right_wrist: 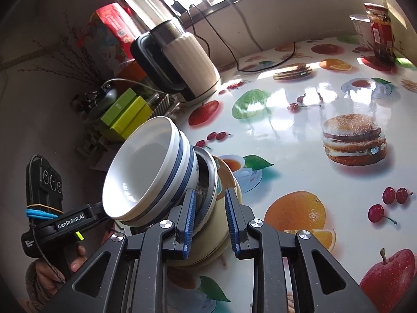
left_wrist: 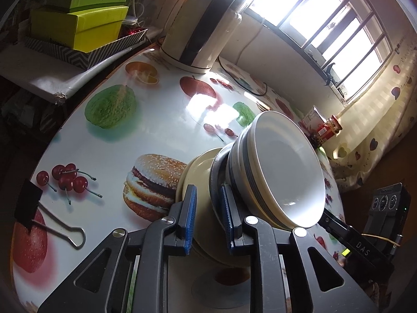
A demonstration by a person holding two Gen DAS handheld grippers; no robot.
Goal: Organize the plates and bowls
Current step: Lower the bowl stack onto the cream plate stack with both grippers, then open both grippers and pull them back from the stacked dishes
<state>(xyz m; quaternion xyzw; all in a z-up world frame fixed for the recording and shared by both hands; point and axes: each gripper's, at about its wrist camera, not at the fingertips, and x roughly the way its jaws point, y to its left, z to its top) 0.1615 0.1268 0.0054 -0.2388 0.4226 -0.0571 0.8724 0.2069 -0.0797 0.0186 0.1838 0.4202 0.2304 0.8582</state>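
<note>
Left wrist view: the left gripper (left_wrist: 207, 219) is closed onto a stack of dishes, its blue-padded fingers (left_wrist: 189, 219) pinching the rims of a cream plate (left_wrist: 194, 172) and a steel dish (left_wrist: 217, 172) between them. Nested on top of those sit two white bowls with blue bands (left_wrist: 281, 172), one inside the other. The whole stack is tipped on edge, bowl mouths facing sideways, raised above the fruit-print table (left_wrist: 161, 120). A binder clip (left_wrist: 49, 216) lies flat on the table to the left, near printed cherries. A cream electric kettle (left_wrist: 198, 34) stands at the far edge of the table, with yellow-green boxes (left_wrist: 78, 23) piled on a shelf beside it. A red-labelled jar (left_wrist: 331, 127) sits at the far right, near the window.

Right wrist view: the right gripper (right_wrist: 211, 221) grips the same stack from the opposite side. One pad rests on the steel dish (right_wrist: 208, 174), the other on the back of the cream plate (right_wrist: 224, 224); the jaws are pressed onto those rims. The bowls (right_wrist: 146, 174) lean left, toward the other tool's black body, where the person's hand (right_wrist: 52, 274) is partly visible. The kettle (right_wrist: 185, 65) and the jar (right_wrist: 380, 31) stand well apart on the glossy table (right_wrist: 286, 130).
</note>
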